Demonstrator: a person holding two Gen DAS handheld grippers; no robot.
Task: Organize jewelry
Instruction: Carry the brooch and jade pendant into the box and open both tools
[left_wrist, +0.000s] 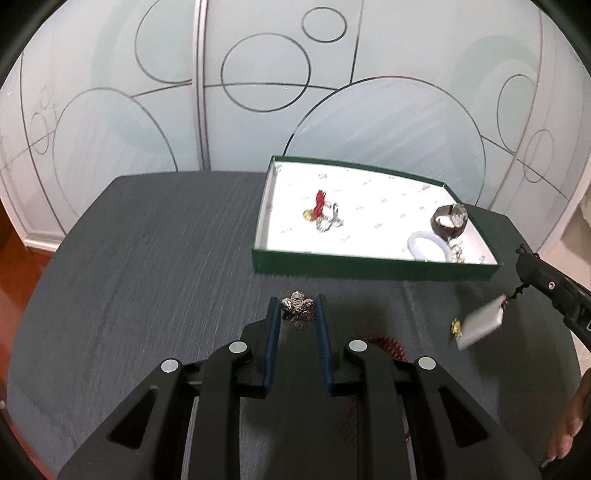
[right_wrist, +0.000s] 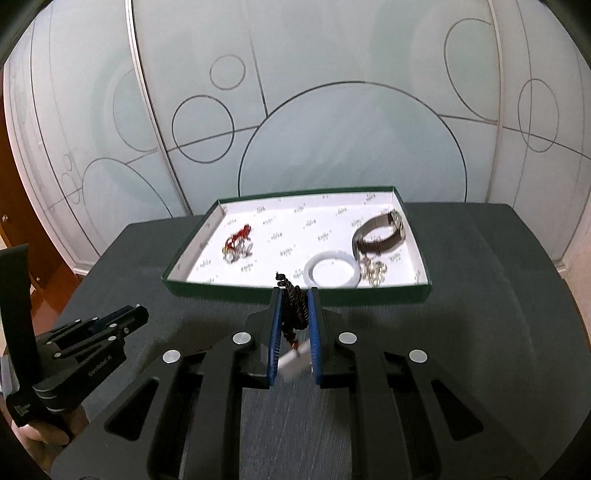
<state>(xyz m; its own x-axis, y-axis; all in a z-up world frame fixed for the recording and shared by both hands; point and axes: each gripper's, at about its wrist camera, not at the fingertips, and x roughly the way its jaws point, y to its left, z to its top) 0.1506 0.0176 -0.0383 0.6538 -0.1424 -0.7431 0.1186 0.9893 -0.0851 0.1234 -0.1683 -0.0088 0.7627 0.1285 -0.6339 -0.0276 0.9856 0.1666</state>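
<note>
Brooch (left_wrist: 297, 308) of silver flower shape lies on the dark worktop (left_wrist: 147, 258), between the tips of the left tool (left_wrist: 297, 314), whose fingers stand apart on both sides of it; I cannot tell if they touch it. The green box (left_wrist: 369, 264) is beyond the brooch, on the far right part of the worktop. Inside it are a red charm (left_wrist: 320, 201) with silver pieces at the left, and a watch (left_wrist: 448, 221), a white bangle (left_wrist: 428, 245) and a small chain (right_wrist: 373, 271) at the right. The right tool (right_wrist: 294, 306) is clamped on a dark braided cord (right_wrist: 293, 306), just in front of the near wall of the box. From this cord a white pendant (left_wrist: 480, 325) hangs above the worktop, blurred. A small gold piece (left_wrist: 456, 326) is seen just beside the pendant. Red beads (left_wrist: 391, 345) lie partly hidden behind the right finger of the left tool.
</note>
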